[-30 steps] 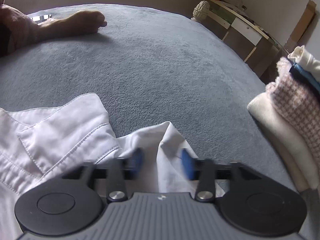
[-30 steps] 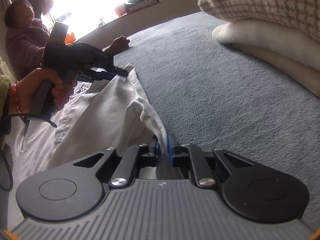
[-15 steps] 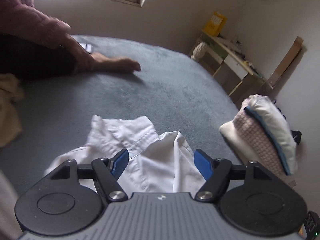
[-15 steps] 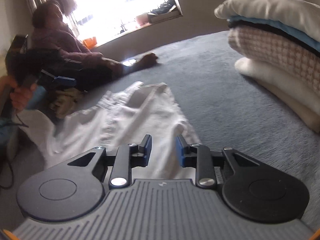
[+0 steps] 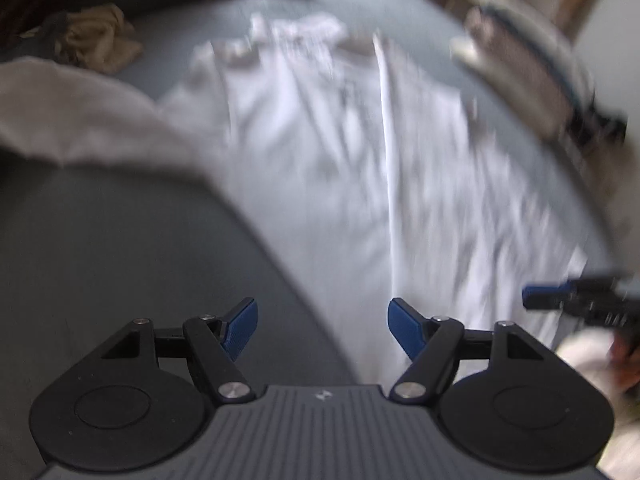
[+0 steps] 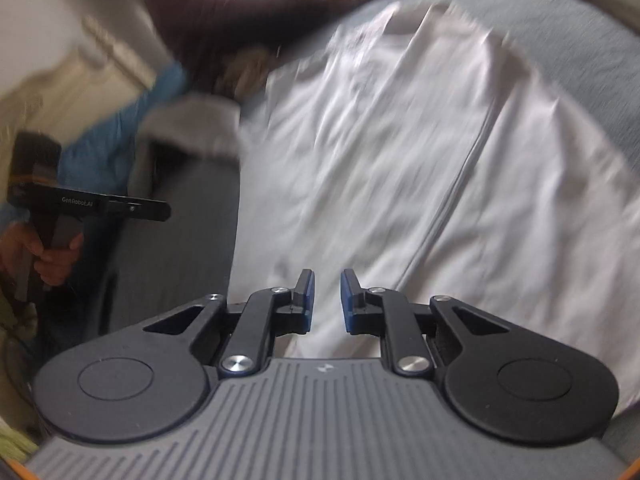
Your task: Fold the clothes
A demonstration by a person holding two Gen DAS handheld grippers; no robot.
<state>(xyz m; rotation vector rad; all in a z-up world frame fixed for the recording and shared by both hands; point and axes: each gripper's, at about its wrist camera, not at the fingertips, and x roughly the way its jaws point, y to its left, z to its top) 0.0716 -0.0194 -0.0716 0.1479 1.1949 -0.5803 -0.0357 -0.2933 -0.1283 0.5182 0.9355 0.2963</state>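
White shirt (image 5: pixel 344 152) is laid out flat-ish on the grey blanket (image 5: pixel 120 248), straight ahead of both grippers, w/ its button placket (image 5: pixel 386 168) running away from the left gripper (image 5: pixel 322 326) and the collar end at the far side. Left gripper is wide open, nothing btwn its blue pads (image 5: pixel 240 328), sitting over the near hem edge w/ bare blanket under its left half. Right gripper (image 6: pixel 327 300) has its pads a small gap apart, also empty, hovering over the shirt's near part; in the left cam you can see it poking in from the right (image 5: pixel 568 296). From the right cam the left gripper (image 6: pixel 92 204) is off to the left, held in a hand (image 6: pixel 52 256), blue sleeve (image 6: pixel 120 136) behind it. Stuff around: a crumpled tan cloth (image 5: pixel 96 40) far-left of the shirt, a pale folded piece (image 5: pixel 80 120) just left of the shirt and touching its edge afaict, and a stack of folded clothes (image 5: pixel 528 60) far-right, v blurry. Another person in dark clothes (image 6: pixel 224 12) sits past the collar end. Open blanket to the near-left of the left gripper and along the shirt's right side (image 6: pixel 580 40). Both views have heavy motion blur so fine detail is a no-go.
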